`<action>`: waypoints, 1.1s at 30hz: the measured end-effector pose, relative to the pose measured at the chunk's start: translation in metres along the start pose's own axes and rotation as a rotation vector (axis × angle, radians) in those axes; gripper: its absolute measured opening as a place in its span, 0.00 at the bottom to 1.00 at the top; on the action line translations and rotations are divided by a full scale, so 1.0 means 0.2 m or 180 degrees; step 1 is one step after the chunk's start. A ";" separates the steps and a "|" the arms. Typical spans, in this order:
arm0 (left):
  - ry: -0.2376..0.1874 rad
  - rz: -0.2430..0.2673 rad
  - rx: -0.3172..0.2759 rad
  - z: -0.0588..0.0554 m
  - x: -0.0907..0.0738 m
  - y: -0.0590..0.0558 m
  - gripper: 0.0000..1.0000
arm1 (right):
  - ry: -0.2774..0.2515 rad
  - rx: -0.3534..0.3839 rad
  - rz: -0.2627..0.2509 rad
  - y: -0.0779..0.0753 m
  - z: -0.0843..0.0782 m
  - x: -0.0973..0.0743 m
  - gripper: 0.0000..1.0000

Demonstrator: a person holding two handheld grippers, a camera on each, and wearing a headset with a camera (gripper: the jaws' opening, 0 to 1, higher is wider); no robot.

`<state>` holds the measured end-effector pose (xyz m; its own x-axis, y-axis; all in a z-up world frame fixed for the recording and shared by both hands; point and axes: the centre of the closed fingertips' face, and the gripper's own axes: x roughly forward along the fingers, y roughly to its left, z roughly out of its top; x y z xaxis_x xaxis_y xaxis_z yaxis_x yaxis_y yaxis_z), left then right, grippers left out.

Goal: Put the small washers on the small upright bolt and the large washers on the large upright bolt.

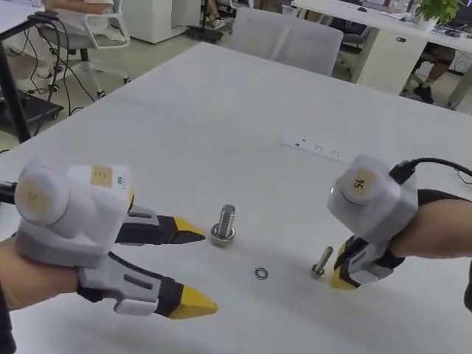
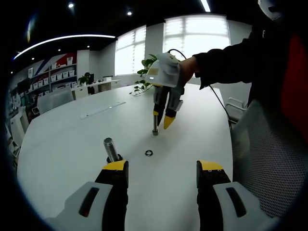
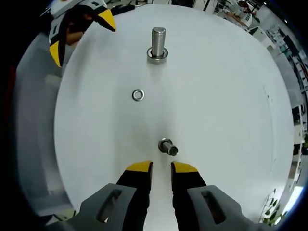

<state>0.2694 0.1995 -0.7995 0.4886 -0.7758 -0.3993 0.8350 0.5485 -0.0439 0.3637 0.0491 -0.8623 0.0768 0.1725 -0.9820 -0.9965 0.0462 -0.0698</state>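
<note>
Reading on the right gripper (image 1: 343, 279): a yellow sticker (image 1: 361, 182) on its white housing carries two digits, seemingly "56". The pale sticker on the left gripper (image 1: 193, 267) is too small to read.
Left jaws: black with yellow tips, spread wide apart, holding nothing and touching nothing. They lie low over the white counter (image 1: 243, 110).
Right jaws: also yellow-tipped, separated by only a narrow gap and holding nothing. Their tips point down at the counter just beside the small bolt.
Large bolt: the thick, silver, threaded steel large bolt (image 1: 225, 219) stands head down with its long axis vertical and its threaded end up. It is just ahead of one left jaw tip in the left gripper view (image 2: 111, 149).
Large washer: a silver ring, the large washer (image 1: 223, 236), sits around the foot of the large bolt. Whether there is more than one cannot be told.
Small bolt: the thin, silver steel small bolt (image 3: 168, 146) stands upright just ahead of the right jaws, clear of both tips.
Small washer: a little silver ring, the small washer (image 1: 261, 273), lies flat on the counter between the two bolts and apart from both.
Beyond: a white power strip (image 1: 317, 148) lies on the counter, well apart from the work.
</note>
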 end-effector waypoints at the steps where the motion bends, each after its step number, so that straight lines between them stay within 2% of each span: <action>1: 0.0001 0.0005 0.0000 0.00 0.00 0.00 0.56 | 0.0001 0.0007 0.0007 0.01 -0.01 0.00 0.17; 9: -0.0021 0.0016 0.0017 0.01 -0.01 0.00 0.56 | -0.0029 -0.0005 0.0074 0.13 0.00 0.00 0.17; 16: -0.0025 0.0015 0.0035 0.02 -0.01 0.00 0.56 | -0.0108 -0.0038 0.0207 0.26 0.04 0.01 0.17; 21: -0.0021 0.0016 0.0051 0.03 -0.01 -0.01 0.56 | -0.0127 -0.0118 0.0250 0.32 0.09 0.01 0.17; 25: -0.0025 0.0026 0.0052 0.03 -0.02 0.00 0.56 | -0.0199 -0.0171 0.0272 0.34 0.16 0.00 0.17; 33: -0.0033 0.0052 0.0049 0.03 -0.03 0.00 0.56 | -0.0261 -0.0340 0.0198 0.31 0.31 -0.01 0.17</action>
<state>0.2690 0.2022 -0.7908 0.5047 -0.7700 -0.3904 0.8306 0.5564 -0.0234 0.3037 0.1128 -0.8533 0.0130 0.2516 -0.9677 -0.9969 -0.0713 -0.0319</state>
